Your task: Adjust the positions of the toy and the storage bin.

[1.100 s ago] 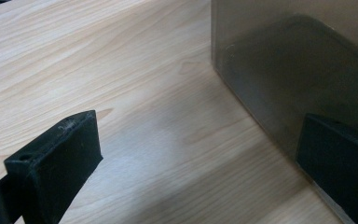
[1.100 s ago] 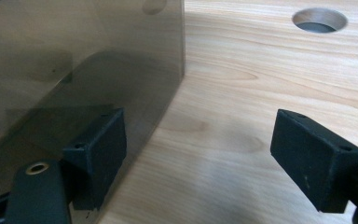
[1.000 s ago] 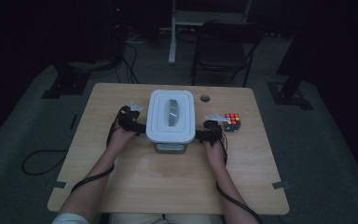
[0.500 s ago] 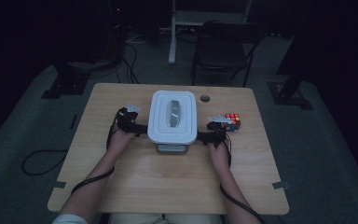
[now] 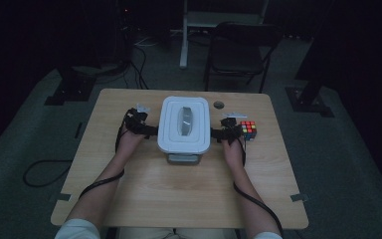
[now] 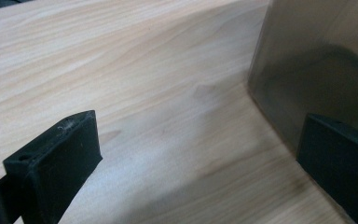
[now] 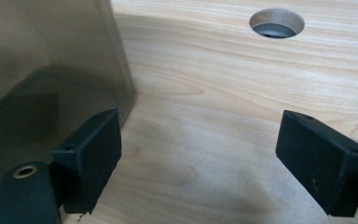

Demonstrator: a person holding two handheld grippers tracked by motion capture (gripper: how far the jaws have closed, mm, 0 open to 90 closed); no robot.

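A white-lidded box (image 5: 184, 124) with translucent grey walls stands mid-table. My left gripper (image 5: 148, 130) sits at its left side. In the left gripper view this gripper (image 6: 196, 154) is open, with bare wood between its jaws and the box wall (image 6: 317, 60) just beyond the right-hand jaw. My right gripper (image 5: 220, 133) is at the box's right side. Its jaws have just been opening; in the right gripper view the gripper (image 7: 200, 149) stands open and wide with nothing between the jaws. The box wall (image 7: 51, 60) lies beside its left-hand jaw.
A colour cube (image 5: 248, 129) sits on the table (image 5: 179, 199) just right of the right gripper. A round cable hole (image 5: 219, 105) (image 7: 276, 22) lies behind the box's right corner. A dark chair (image 5: 238, 50) stands beyond the far edge. Cables trail from both grippers toward the near edge.
The right hand has shifted a little beside the box. The box and the left hand have stayed put.
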